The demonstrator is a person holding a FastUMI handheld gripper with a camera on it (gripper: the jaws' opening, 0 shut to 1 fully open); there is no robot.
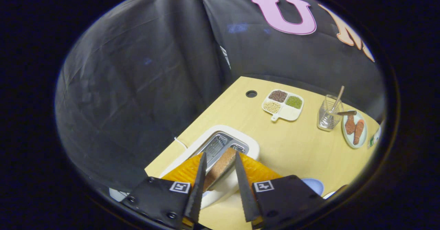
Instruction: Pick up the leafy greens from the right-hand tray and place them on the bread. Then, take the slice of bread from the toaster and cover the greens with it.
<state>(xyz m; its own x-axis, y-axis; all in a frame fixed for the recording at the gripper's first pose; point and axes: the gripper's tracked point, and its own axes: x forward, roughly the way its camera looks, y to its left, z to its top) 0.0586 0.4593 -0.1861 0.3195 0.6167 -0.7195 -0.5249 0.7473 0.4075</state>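
We see a light wooden table with a dark cloth wall behind it. The cloth hangs in soft folds and goes all the way around the far side of the table. Near the far edge of the table, there is a small round hole.

Our gripper points at the white toaster, which sits on the table at 12 o'clock from the fingers. The two dark fingers are a little apart, and the slice of bread stands between them, sticking up out of a toaster slot. The fingers sit very close to the bread on both sides, but we cannot tell if they are pressing on it. The other slot, just past the bread, looks shiny inside.

At 1 o'clock, far past the toaster, sits a white dish with parts. It holds small brown, green and pale bits. At 2 o'clock stands a wire cup with sticks in it. Right next to it is a round plate with two reddish-brown pieces on it.

Close by at 3 o'clock, a blue plate peeks out from behind the right finger.

A thin white cord comes out from the toaster at 11 o'clock.
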